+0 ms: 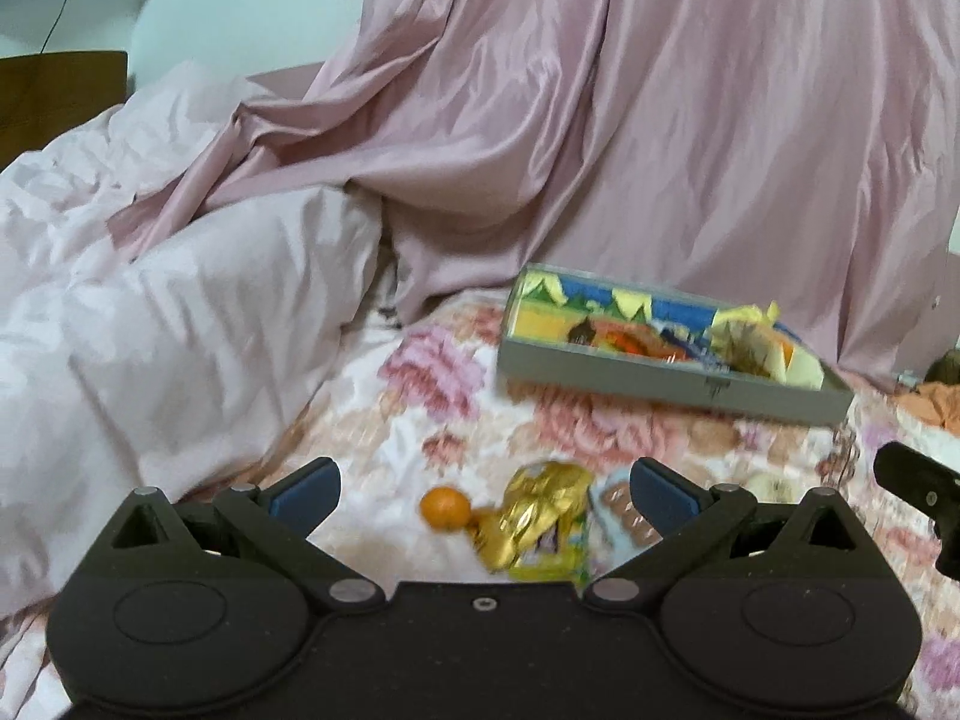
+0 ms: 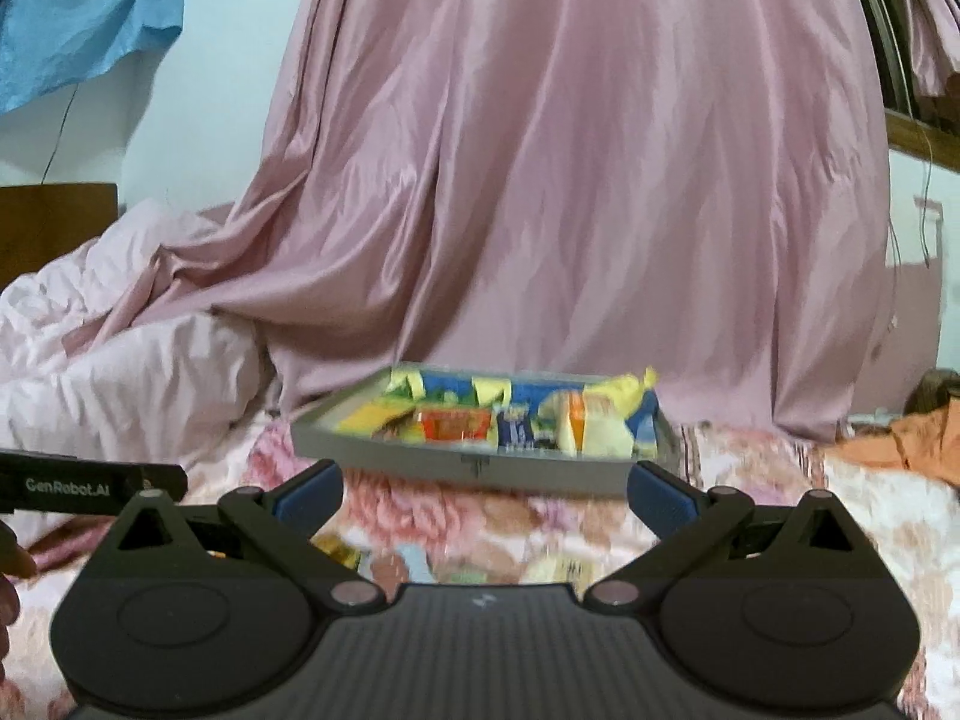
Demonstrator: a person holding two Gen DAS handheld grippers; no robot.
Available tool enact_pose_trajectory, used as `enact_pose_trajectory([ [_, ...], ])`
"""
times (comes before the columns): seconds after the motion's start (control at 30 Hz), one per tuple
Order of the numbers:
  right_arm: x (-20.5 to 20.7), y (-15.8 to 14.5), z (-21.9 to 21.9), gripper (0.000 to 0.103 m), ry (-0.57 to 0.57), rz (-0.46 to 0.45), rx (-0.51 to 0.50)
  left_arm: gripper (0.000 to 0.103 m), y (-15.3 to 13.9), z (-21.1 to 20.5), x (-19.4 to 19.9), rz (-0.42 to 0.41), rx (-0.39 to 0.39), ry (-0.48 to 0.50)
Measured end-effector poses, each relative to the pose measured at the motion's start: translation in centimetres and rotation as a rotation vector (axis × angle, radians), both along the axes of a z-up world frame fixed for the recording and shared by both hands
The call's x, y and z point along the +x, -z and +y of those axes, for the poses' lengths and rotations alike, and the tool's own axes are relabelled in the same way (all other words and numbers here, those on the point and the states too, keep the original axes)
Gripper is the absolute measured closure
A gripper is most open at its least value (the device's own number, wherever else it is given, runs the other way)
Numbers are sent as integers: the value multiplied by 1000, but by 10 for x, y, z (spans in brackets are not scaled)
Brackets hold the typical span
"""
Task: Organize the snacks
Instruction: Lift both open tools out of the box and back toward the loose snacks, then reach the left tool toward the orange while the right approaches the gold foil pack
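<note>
- Hovering over the floral bedspread [image 1: 372, 420], your left gripper [image 1: 485, 495] has its jaws spread wide, nothing between them.
- Just ahead of it, btw the blue pads [image 1: 306, 495]: a gold foil snack packet [image 1: 540, 516] lying on a yellow-green wrapper [image 1: 558, 558], w/ a small orange fruit [image 1: 444, 507] touching it at its 9 o'clock.
- At the packet's 3 o'clock, a pale packet w/ brown squares [image 1: 624, 510], partly hidden by the right pad.
- Grey snack tray [image 1: 660, 375] sits at approx 1 o'clock from the left gripper, well apart, holding several colourful packets; blur hides details.
- Your right gripper [image 2: 485, 495] is also released, jaws wide, empty; tray [image 2: 468, 462] dead ahead at 12 o'clock, near.
- Blurred packets on the bedspread lie just below the right gripper's pads; can't tell which.
- Behind the tray: pink satin curtain [image 2: 570, 180]; white duvet [image 2: 120, 378] at 10 o'clock.
</note>
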State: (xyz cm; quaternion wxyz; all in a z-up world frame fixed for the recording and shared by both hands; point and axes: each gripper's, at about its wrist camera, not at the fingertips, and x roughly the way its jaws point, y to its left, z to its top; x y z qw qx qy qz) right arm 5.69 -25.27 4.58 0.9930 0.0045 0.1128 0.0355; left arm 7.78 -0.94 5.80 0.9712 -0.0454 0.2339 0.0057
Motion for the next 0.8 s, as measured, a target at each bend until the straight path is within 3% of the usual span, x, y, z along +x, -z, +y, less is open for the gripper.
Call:
enact_pose_trajectory([
  [0.3,-12,37,15,0,-27,134,-33,1,29,13,-8,103,41,5],
  [0.8,6,73,10,0,-49,270,3,1,63,12,8,222,104,35],
])
